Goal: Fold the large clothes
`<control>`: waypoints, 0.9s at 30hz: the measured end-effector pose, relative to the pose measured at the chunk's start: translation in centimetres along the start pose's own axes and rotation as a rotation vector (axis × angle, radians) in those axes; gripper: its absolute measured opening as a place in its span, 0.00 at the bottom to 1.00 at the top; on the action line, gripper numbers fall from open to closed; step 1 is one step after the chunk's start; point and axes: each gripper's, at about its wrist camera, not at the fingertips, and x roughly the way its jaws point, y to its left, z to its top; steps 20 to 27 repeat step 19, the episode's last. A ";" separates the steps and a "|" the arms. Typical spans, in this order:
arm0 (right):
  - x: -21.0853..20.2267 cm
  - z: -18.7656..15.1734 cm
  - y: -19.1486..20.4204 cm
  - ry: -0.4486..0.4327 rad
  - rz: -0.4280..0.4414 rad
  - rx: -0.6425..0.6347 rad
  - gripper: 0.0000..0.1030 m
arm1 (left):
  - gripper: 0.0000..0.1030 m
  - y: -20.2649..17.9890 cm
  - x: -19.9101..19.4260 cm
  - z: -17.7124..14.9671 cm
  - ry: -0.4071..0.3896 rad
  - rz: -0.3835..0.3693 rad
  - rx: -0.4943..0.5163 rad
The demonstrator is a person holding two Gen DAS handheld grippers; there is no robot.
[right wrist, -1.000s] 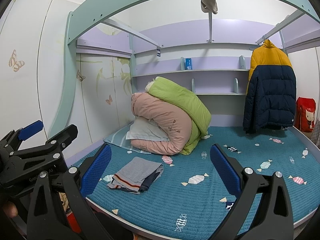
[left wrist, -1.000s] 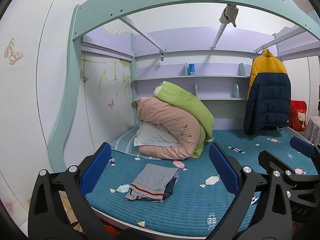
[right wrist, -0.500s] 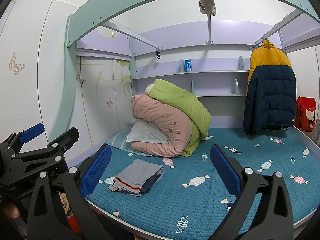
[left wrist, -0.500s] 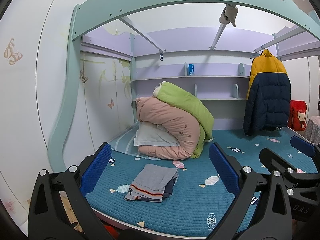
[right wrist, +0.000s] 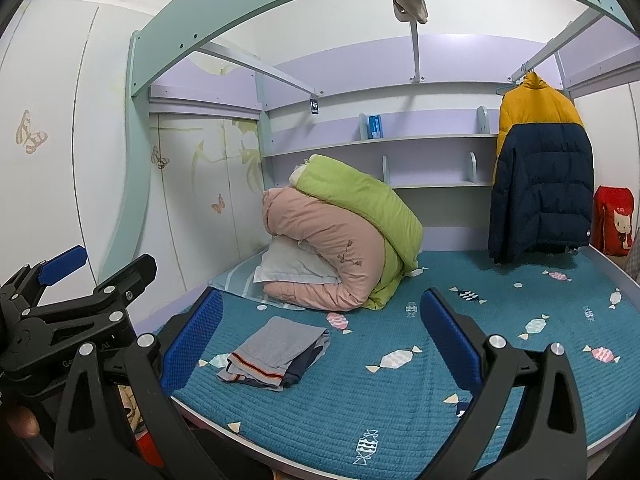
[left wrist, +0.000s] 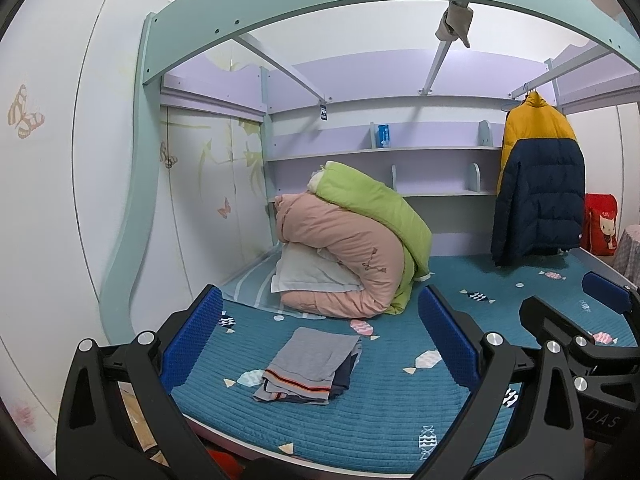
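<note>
A folded grey garment with a striped hem (left wrist: 312, 364) lies on a dark folded piece on the teal bed mat (left wrist: 384, 412), near the front edge. It also shows in the right wrist view (right wrist: 276, 352). My left gripper (left wrist: 320, 336) is open and empty, held in front of the bed with the pile seen between its blue pads. My right gripper (right wrist: 320, 336) is open and empty, to the right of the left one. The left gripper (right wrist: 64, 280) shows at the left of the right wrist view, and the right gripper (left wrist: 576, 312) at the right of the left wrist view.
Rolled pink and green duvets (left wrist: 352, 256) with a pillow sit at the back left of the bed. A yellow and navy puffer jacket (left wrist: 536, 188) hangs at the right. A red bag (left wrist: 600, 224) stands beyond it. Shelves (left wrist: 384, 152) and the bunk frame (left wrist: 320, 4) surround the bed.
Both grippers have drifted slightly back and apart. The folded pile has not moved.
</note>
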 end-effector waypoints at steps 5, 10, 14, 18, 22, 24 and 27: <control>0.5 -0.2 -0.4 0.008 0.006 0.016 0.93 | 0.95 -0.6 0.4 0.0 0.006 0.010 0.009; 1.4 -0.7 -1.3 0.025 0.010 0.039 0.93 | 0.95 -1.6 1.2 -0.2 0.019 0.026 0.027; 2.4 -1.4 -2.5 0.048 0.010 0.064 0.93 | 0.95 -2.9 2.5 -0.7 0.037 0.037 0.049; 4.5 -3.0 -5.2 0.106 -0.039 0.101 0.93 | 0.95 -5.3 5.3 -1.8 0.102 0.020 0.101; 5.1 -3.4 -6.0 0.122 -0.052 0.113 0.93 | 0.95 -6.1 6.2 -2.3 0.121 0.015 0.117; 5.1 -3.4 -6.0 0.122 -0.052 0.113 0.93 | 0.95 -6.1 6.2 -2.3 0.121 0.015 0.117; 5.1 -3.4 -6.0 0.122 -0.052 0.113 0.93 | 0.95 -6.1 6.2 -2.3 0.121 0.015 0.117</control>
